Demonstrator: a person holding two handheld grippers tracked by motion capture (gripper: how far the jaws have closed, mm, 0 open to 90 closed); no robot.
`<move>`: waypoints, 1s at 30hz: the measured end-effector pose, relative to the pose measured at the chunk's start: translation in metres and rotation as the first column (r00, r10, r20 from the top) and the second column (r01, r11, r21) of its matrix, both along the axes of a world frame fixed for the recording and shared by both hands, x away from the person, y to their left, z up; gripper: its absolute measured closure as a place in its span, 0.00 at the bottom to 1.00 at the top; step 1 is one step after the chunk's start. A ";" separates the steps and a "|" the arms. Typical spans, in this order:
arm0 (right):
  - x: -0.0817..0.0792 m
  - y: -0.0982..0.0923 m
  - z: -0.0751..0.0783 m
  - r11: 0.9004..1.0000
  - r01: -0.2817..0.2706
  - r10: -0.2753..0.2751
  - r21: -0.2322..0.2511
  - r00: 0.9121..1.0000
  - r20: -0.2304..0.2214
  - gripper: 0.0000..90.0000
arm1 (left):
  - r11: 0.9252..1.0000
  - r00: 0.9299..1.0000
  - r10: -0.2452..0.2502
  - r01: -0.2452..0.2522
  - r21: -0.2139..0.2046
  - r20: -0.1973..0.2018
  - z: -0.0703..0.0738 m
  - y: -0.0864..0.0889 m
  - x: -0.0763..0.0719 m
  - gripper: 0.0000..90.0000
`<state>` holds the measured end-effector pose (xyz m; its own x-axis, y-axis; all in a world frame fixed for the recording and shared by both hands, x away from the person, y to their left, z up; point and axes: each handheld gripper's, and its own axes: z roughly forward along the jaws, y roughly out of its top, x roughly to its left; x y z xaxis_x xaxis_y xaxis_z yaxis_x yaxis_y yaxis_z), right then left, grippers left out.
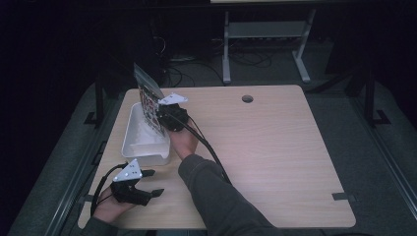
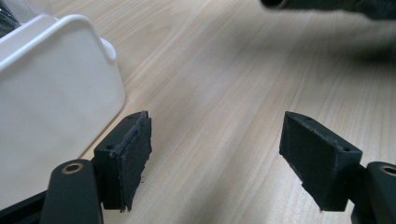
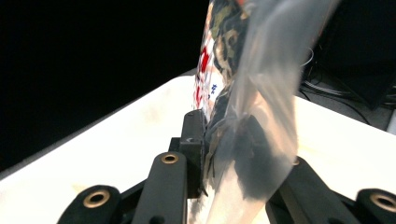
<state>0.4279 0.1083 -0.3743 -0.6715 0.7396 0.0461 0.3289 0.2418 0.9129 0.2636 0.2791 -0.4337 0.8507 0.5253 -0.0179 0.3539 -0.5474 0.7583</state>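
Note:
A clear plastic bag (image 1: 147, 96) with a red, white and dark printed pack inside stands upright over the white tub (image 1: 132, 145). My right gripper (image 1: 164, 115) is shut on its lower edge. In the right gripper view the bag (image 3: 252, 93) is pinched between the black jaws of my right gripper (image 3: 233, 158), above the tub's white inside (image 3: 116, 140). My left gripper (image 1: 152, 183) rests near the table's front left corner, open and holding nothing. In the left gripper view my left gripper (image 2: 215, 158) has only bare wood between its pads, with the tub's outer wall (image 2: 51, 93) just to the left.
The wooden table (image 1: 275, 147) stretches out to the right, with a round cable hole (image 1: 247, 99) near its far edge. The right forearm's dark sleeve (image 1: 216, 196) crosses the front middle. Desk legs and cables lie on the dark floor beyond.

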 end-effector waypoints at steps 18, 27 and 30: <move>-0.007 0.000 -0.002 0.988 0.157 -0.157 -0.009 0.986 -0.047 0.82 | 1.000 1.000 -0.004 0.004 0.004 0.002 -0.001 -0.002 -0.001 0.27; -0.016 0.000 -0.003 0.974 0.227 -0.227 0.000 0.974 -0.029 0.82 | 1.000 1.000 -0.009 0.009 0.013 0.005 -0.001 -0.003 -0.001 0.27; -0.012 0.001 -0.001 0.983 0.184 -0.184 -0.007 0.983 -0.024 0.81 | 1.000 1.000 -0.008 0.008 0.012 0.002 -0.001 -0.003 0.000 0.27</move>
